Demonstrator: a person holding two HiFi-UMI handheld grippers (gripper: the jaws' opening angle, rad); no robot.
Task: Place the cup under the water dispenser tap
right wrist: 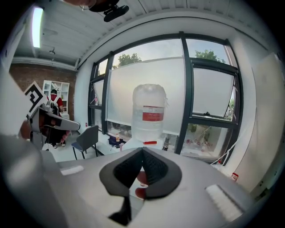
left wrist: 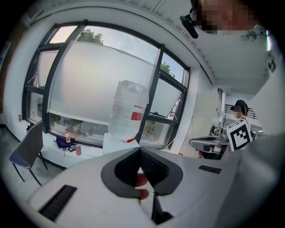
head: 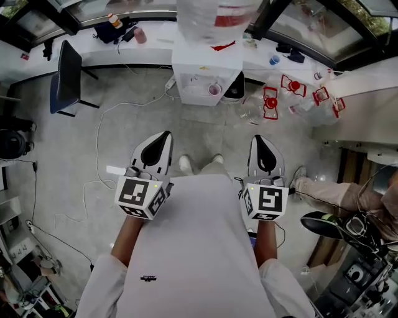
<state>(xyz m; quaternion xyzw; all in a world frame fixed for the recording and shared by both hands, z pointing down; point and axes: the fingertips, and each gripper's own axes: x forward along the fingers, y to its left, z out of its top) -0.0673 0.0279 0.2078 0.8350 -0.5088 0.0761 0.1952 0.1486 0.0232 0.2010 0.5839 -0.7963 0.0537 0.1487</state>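
At the upper middle of the head view, the cup (head: 214,89) stands upright in the front recess of the white water dispenser (head: 198,67). It is small and round, pale pink, with its open mouth facing up, and it shows only from above. Whether it sits straight under a tap cannot be told from this angle. Over it rises the big clear water bottle (head: 214,17) with a red label, blurred at the top edge of the frame. Lower down, well apart from the cup, both grippers are held out over the grey floor (head: 74,143) in front of the person's white shirt. The left gripper (head: 165,134) is at centre left with its jaw tips pressed together and nothing between them. The right gripper (head: 259,138) is at centre right, likewise closed and empty. Each gripper view looks level toward the dispenser and the windows, with small reddish patches showing through the gap behind the closed tips, too unclear to name.
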